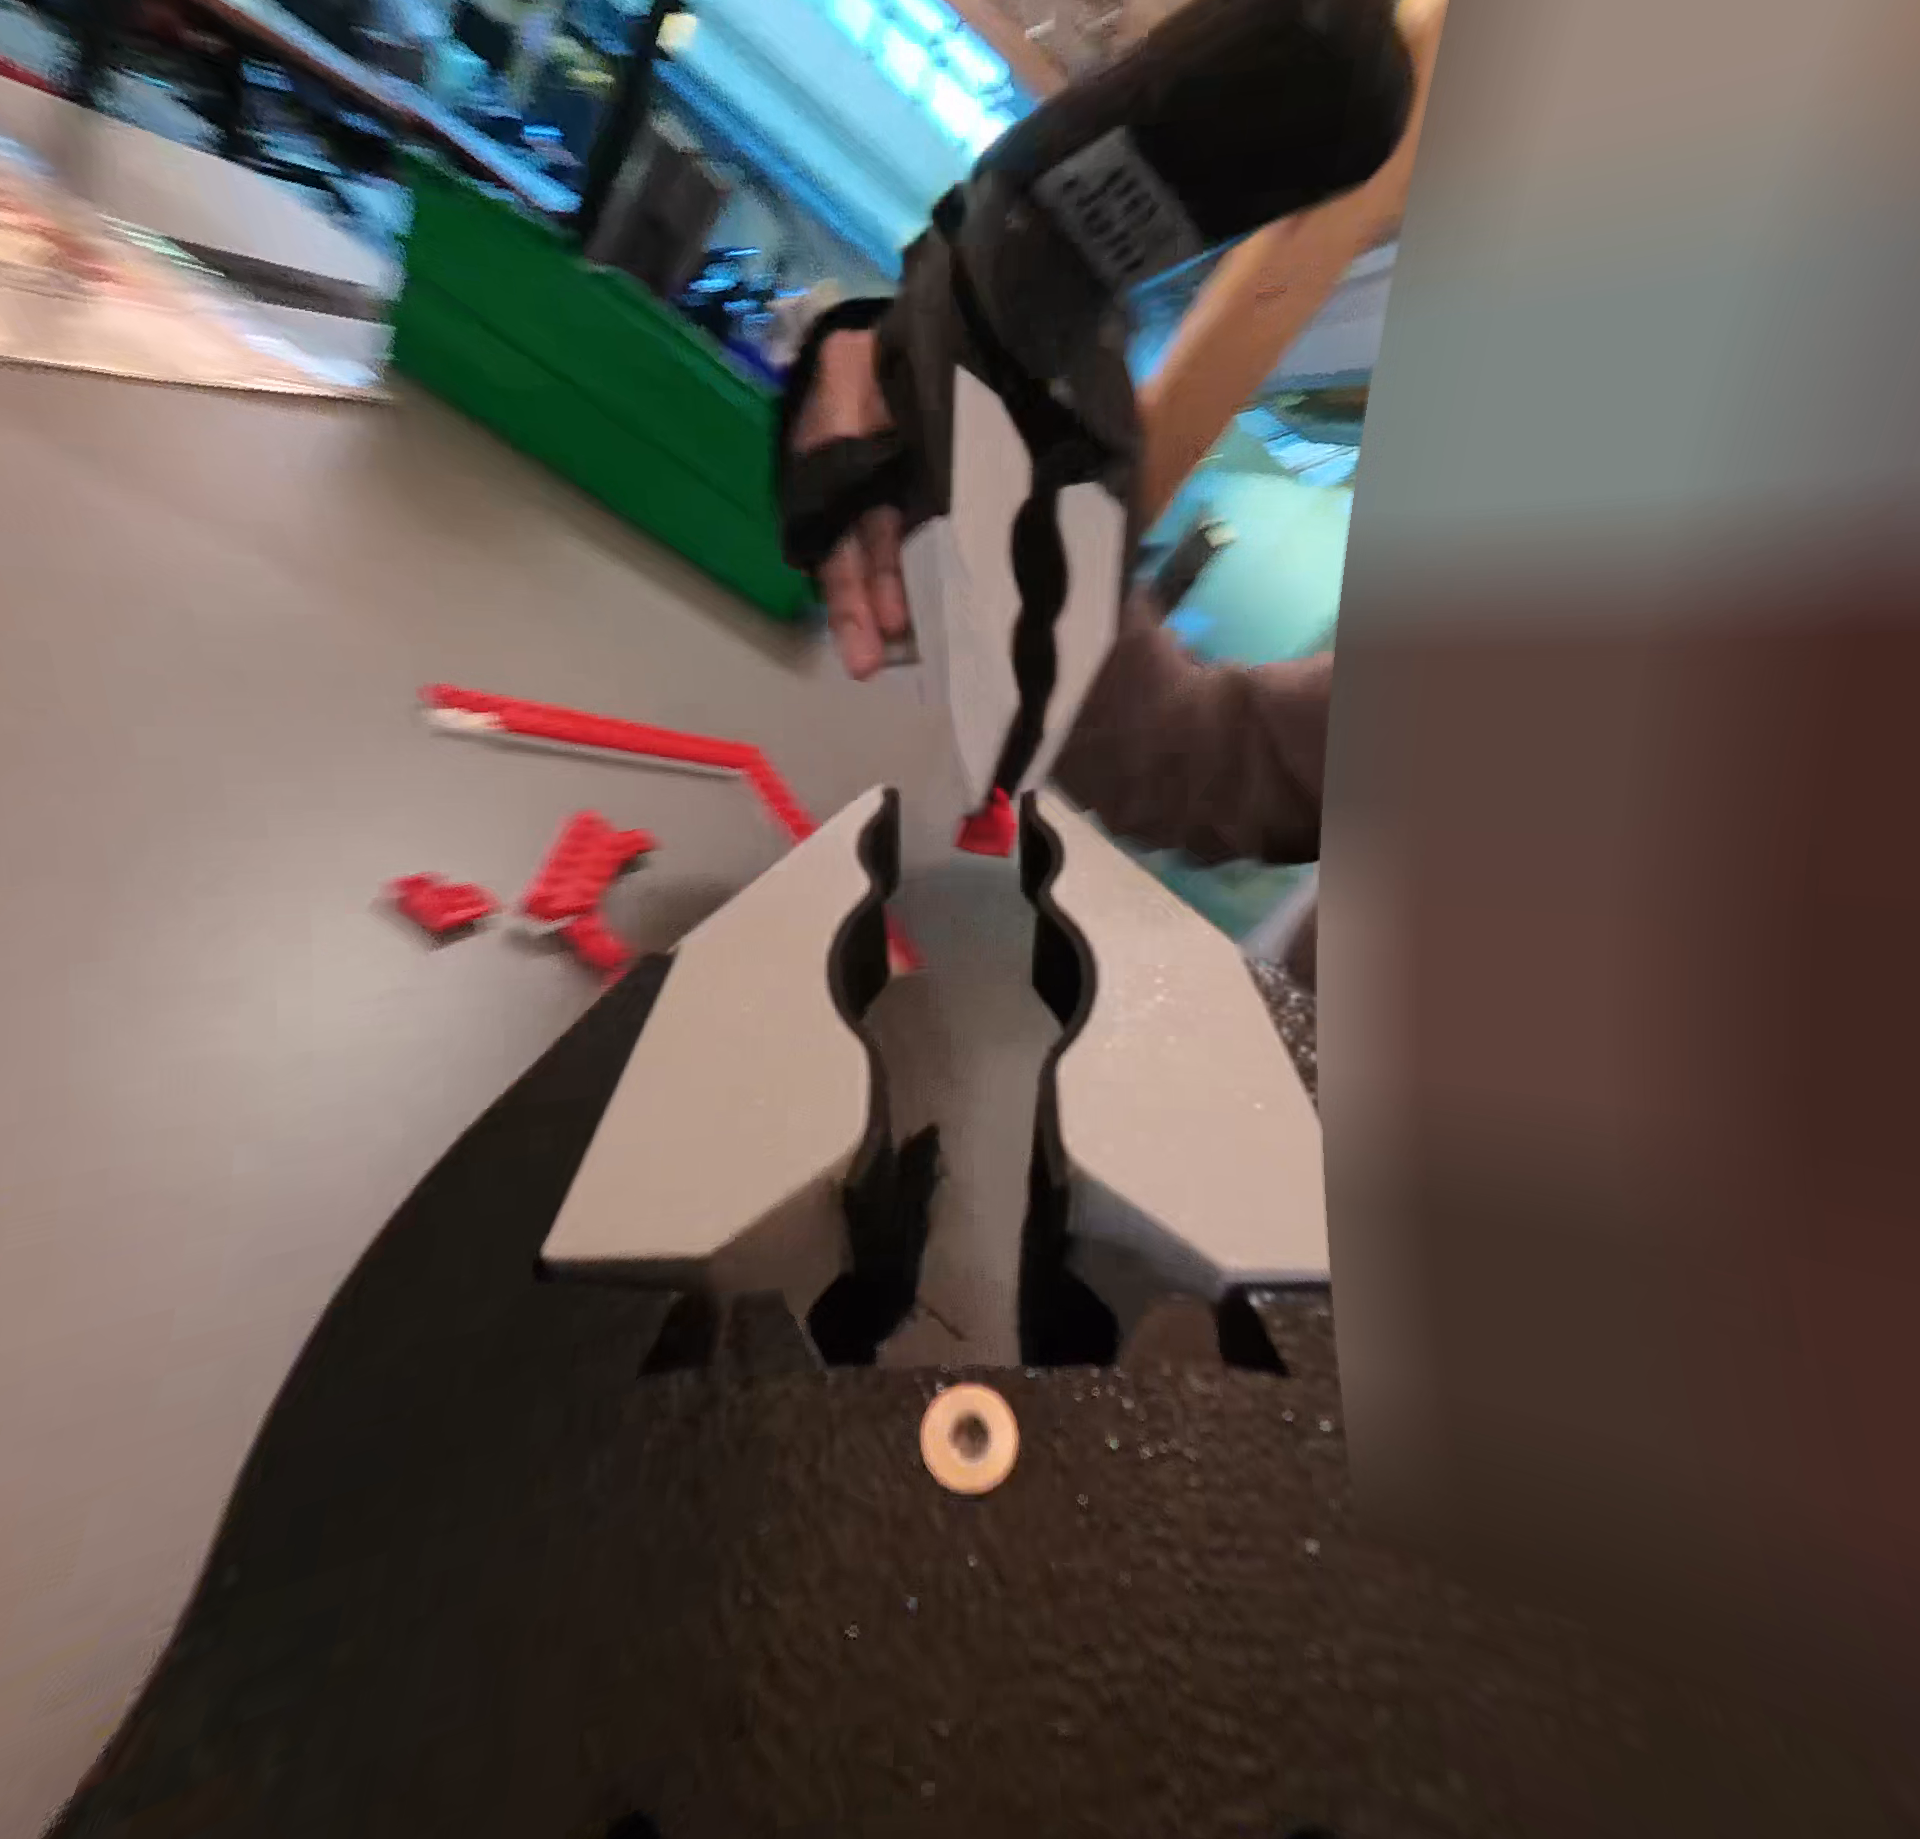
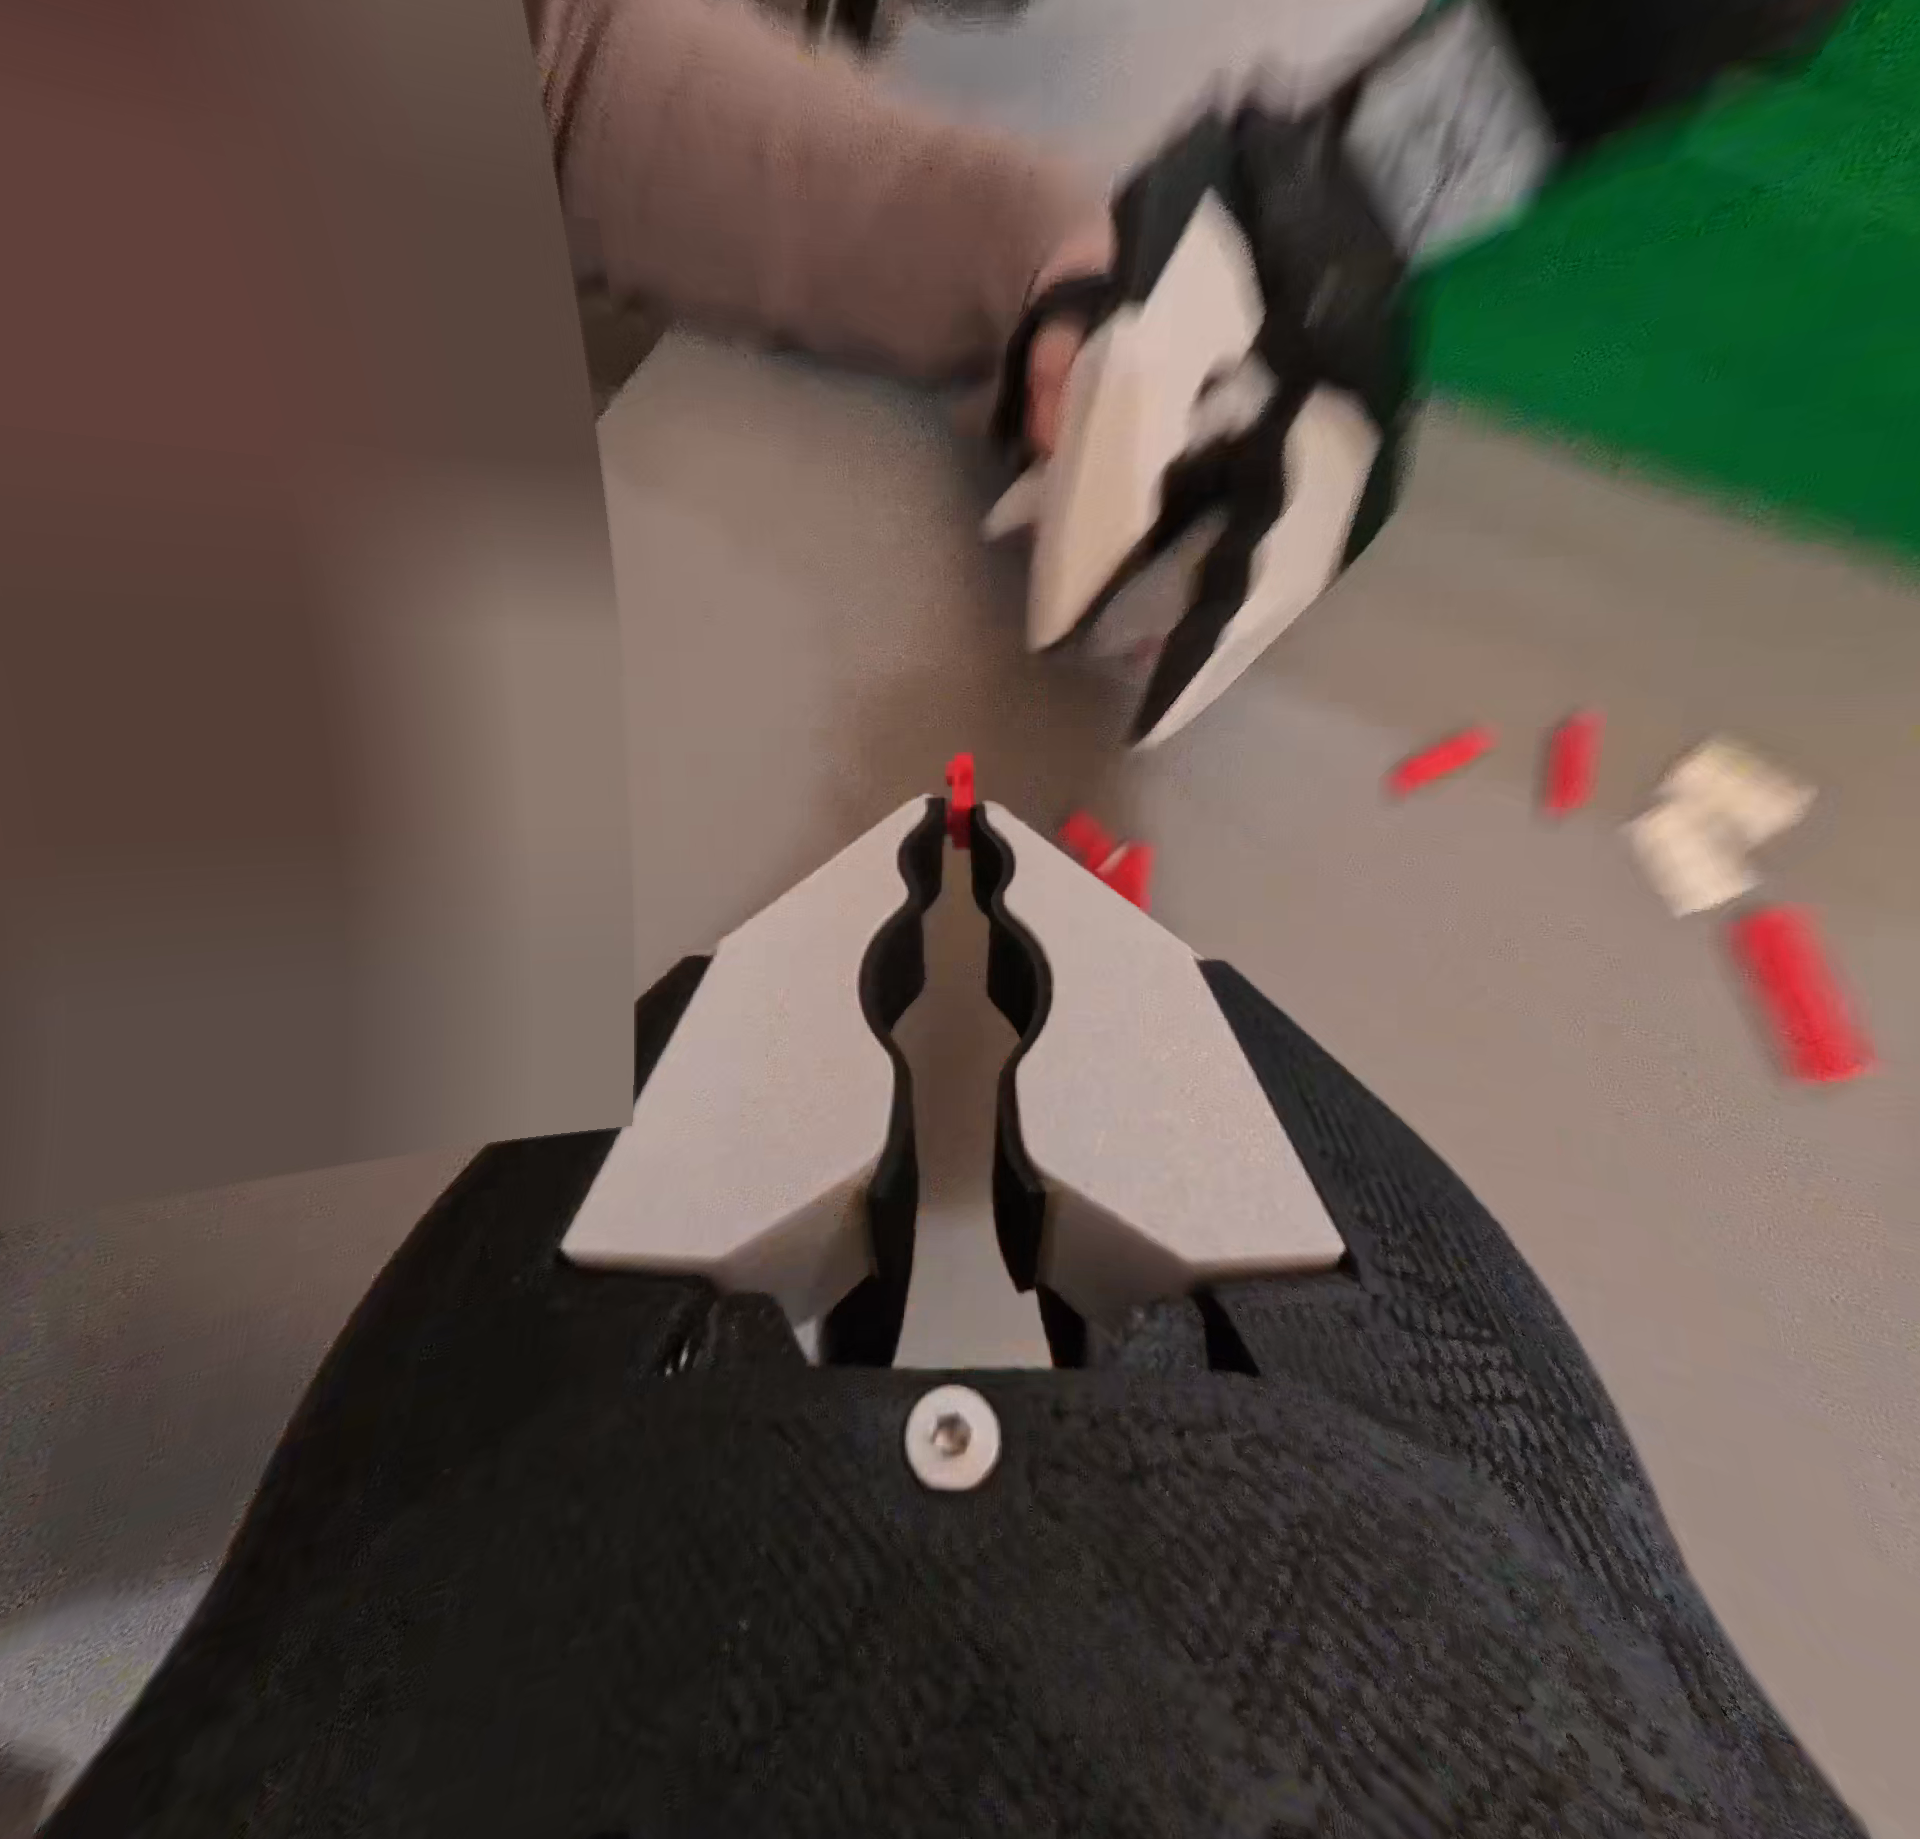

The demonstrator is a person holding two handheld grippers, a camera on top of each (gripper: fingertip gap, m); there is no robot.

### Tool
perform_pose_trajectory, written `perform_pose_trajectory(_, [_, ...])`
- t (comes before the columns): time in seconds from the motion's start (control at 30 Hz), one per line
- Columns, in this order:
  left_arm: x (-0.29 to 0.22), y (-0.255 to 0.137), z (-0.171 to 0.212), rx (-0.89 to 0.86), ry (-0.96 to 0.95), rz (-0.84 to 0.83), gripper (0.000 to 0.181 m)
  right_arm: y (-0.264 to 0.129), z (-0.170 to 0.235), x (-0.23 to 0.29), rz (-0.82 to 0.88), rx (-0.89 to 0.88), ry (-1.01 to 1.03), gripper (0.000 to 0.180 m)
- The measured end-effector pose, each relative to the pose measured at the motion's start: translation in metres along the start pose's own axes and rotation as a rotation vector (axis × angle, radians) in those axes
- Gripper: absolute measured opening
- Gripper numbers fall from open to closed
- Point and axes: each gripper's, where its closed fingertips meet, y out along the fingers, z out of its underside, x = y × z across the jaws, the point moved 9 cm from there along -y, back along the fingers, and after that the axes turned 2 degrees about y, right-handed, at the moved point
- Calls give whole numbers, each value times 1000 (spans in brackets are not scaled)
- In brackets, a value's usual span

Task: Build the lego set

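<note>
My right gripper [image 2: 961, 815] is shut on a small red lego piece [image 2: 961, 787] that sticks out past its fingertips. In the left wrist view the right gripper [image 1: 1003, 781] points down, with the same red piece [image 1: 985, 831] at its tip. My left gripper [image 1: 958, 810] is open and empty, with the red piece just beyond its fingertips. In the blurred right wrist view the left gripper [image 2: 1112, 683] hovers above the table, apart from the piece. A long red L-shaped strip [image 1: 603, 729], a red assembly [image 1: 582, 885] and a small red piece [image 1: 442, 901] lie on the table.
A green box [image 1: 582, 376] stands at the back of the beige table [image 1: 208, 958] and also shows in the right wrist view [image 2: 1714, 283]. Loose red bricks [image 2: 1803, 1005] [image 2: 1444, 759] [image 2: 1571, 761] and a white piece [image 2: 1714, 823] lie on the right. A person's sleeve [image 2: 790, 210] reaches in.
</note>
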Motion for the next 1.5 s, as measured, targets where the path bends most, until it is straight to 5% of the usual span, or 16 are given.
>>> perform_pose_trajectory(0.07, [6,-4,2,57,114,-162,17,6,19,-3,-141,190,167,2])
perform_pose_trajectory(0.23, [13,3,10,156,151,-252,28,30,55,-2,-360,558,323,2])
perform_pose_trajectory(0.4, [14,6,13,218,259,-358,21,42,58,-7,-423,622,331,3])
perform_pose_trajectory(0.73, [12,-6,-2,104,466,-558,19,41,54,-14,-270,657,237,23])
perform_pose_trajectory(0.87, [13,-12,-5,79,564,-676,20,22,54,-5,-124,529,243,28])
perform_pose_trajectory(1.2, [7,-16,-10,29,828,-897,20,-15,75,20,602,-194,194,38])
perform_pose_trajectory(1.5, [3,-20,-12,19,915,-966,19,-6,76,51,402,-243,405,34])
